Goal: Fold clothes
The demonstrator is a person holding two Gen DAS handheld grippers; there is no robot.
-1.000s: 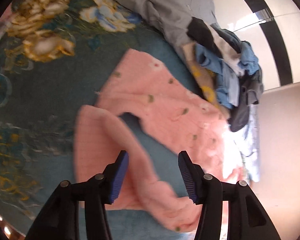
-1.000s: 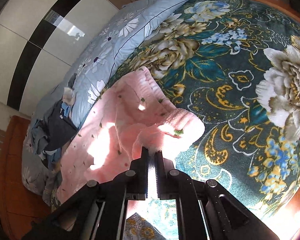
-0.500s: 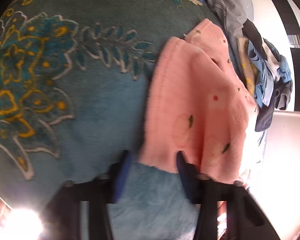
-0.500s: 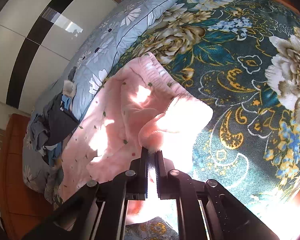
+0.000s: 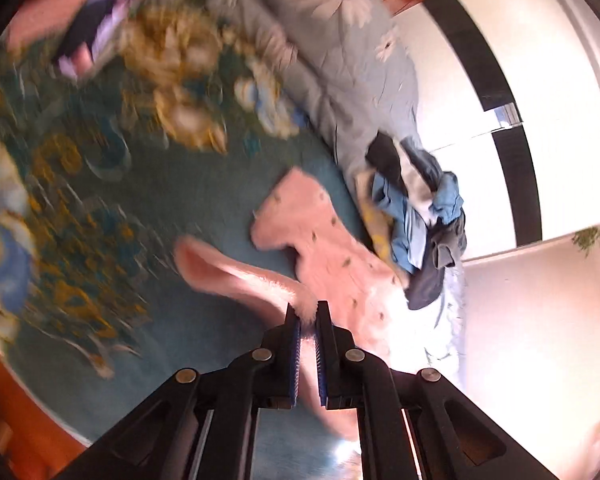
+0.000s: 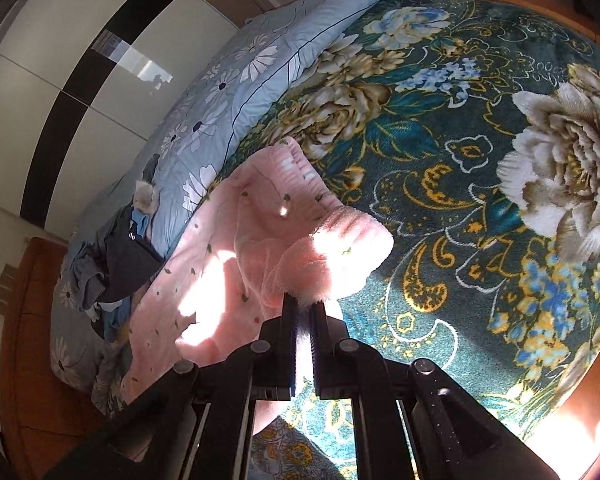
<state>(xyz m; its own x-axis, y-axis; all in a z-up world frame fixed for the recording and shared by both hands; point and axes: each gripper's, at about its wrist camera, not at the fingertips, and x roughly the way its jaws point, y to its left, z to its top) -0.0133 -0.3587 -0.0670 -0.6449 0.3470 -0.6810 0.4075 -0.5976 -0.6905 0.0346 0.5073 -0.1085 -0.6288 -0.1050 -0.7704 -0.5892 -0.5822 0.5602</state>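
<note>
Floral teal bedding covers the bed [image 5: 188, 216] in the left wrist view, blurred by motion, with a pale wardrobe wall off to the right. The left hand-held gripper [image 5: 308, 322] is clenched on a fuzzy strip of the pink garment [image 5: 324, 248], probably a sleeve or cuff, which trails ahead and to the left of its tips while the body of the garment spreads ahead and to the right. Beyond that, against a grey-blue quilt [image 5: 340, 64], sits a heap of other clothes [image 5: 416, 216], touching the garment's far edge.

Seen from the right wrist, the right hand-held gripper [image 6: 304, 308] is likewise clamped on a thick pink fold lifted just ahead of its tips; the rest of the garment lies flat to the left, sunlit. The heap of dark and blue clothes lies farther left.

Judging by both grips, a fold is in hand: the held parts need carrying over the flat body and laying down evenly. The nearby heap and the quilt's edge crowd the far side, so fabric could snag there.
</note>
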